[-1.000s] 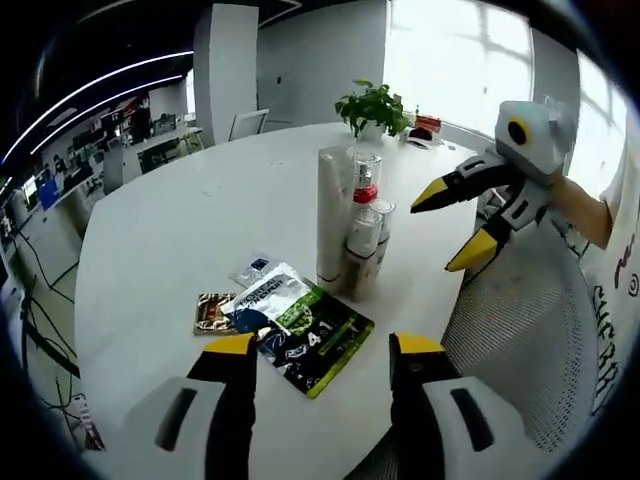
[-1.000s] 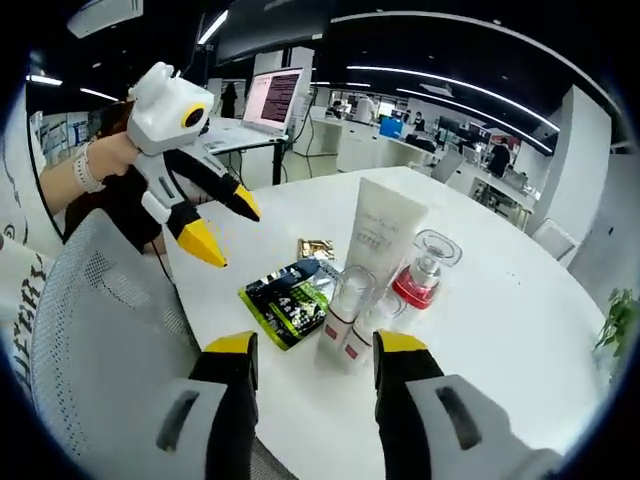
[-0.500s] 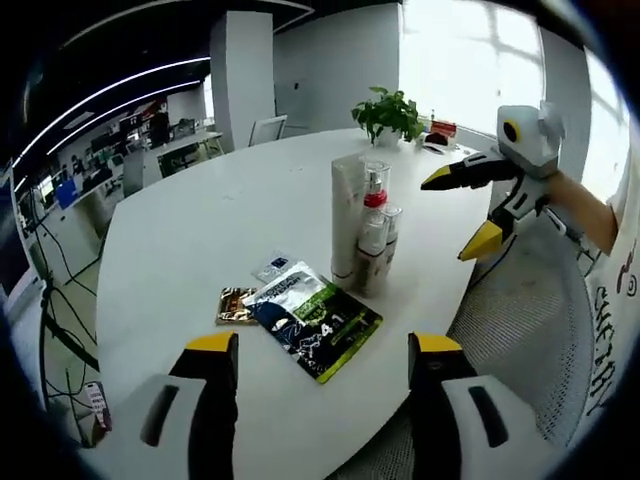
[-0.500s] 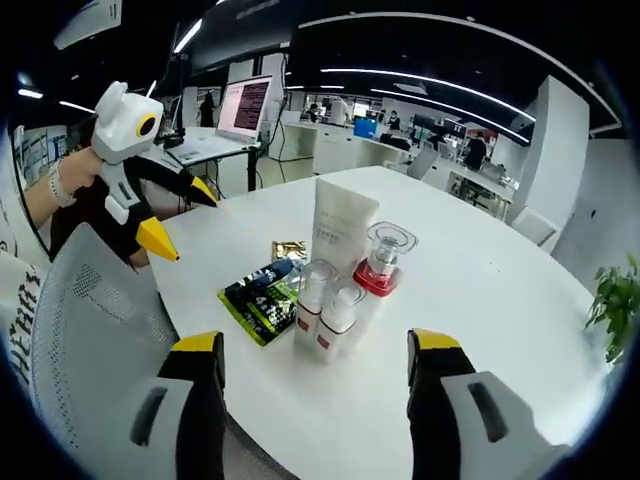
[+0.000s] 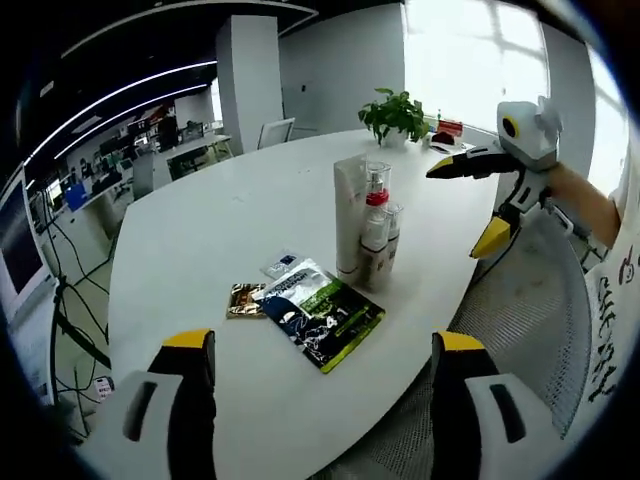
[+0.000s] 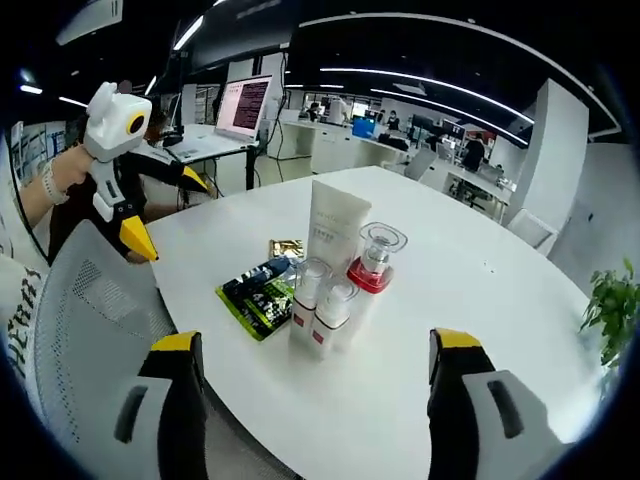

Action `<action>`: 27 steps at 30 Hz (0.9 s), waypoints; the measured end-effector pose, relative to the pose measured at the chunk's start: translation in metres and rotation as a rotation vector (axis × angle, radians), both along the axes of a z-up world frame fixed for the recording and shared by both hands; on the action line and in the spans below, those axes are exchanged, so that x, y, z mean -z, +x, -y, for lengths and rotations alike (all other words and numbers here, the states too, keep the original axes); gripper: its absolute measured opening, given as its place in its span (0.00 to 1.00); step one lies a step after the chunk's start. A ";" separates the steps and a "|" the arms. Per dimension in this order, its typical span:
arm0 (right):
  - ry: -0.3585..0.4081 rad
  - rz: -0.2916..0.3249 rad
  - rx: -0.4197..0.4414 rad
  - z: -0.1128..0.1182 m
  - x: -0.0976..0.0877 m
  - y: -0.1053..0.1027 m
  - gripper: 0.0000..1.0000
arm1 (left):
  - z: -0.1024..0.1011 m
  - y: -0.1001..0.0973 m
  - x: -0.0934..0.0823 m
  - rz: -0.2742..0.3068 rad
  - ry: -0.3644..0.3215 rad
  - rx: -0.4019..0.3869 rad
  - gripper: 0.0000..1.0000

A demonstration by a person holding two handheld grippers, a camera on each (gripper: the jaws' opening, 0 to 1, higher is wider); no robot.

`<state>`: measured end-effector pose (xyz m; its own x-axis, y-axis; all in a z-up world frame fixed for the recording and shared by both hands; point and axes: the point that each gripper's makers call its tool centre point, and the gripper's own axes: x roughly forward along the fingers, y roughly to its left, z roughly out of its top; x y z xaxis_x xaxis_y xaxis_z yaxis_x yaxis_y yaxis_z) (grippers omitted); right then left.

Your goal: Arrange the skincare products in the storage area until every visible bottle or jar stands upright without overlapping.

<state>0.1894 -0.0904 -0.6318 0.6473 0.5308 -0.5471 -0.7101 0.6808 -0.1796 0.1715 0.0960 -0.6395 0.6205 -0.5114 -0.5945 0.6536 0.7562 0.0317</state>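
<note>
You have both grippers wide open and empty: the left gripper and the right gripper both hang off the near edge of the table, well clear of the products. Taking the tube as landmark, flat sachets lie just left of it; they look light, limp and slick, so pinch an edge. The tube stands upright and would squash, so grip low. Touching its right side stand the pump bottle and a small bottle; both look rigid, smooth and top-heavy, so take them mid-body. Open table lies behind and left; the rim and a mesh chair lie right.
</note>
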 end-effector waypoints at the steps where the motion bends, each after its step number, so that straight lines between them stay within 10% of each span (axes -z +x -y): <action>1: -0.002 -0.002 -0.001 0.000 0.000 0.000 0.95 | 0.000 -0.001 0.000 0.001 -0.001 0.001 0.84; 27: -0.020 -0.040 -0.003 0.002 0.008 0.002 0.98 | -0.008 -0.003 0.008 -0.025 -0.001 -0.004 0.99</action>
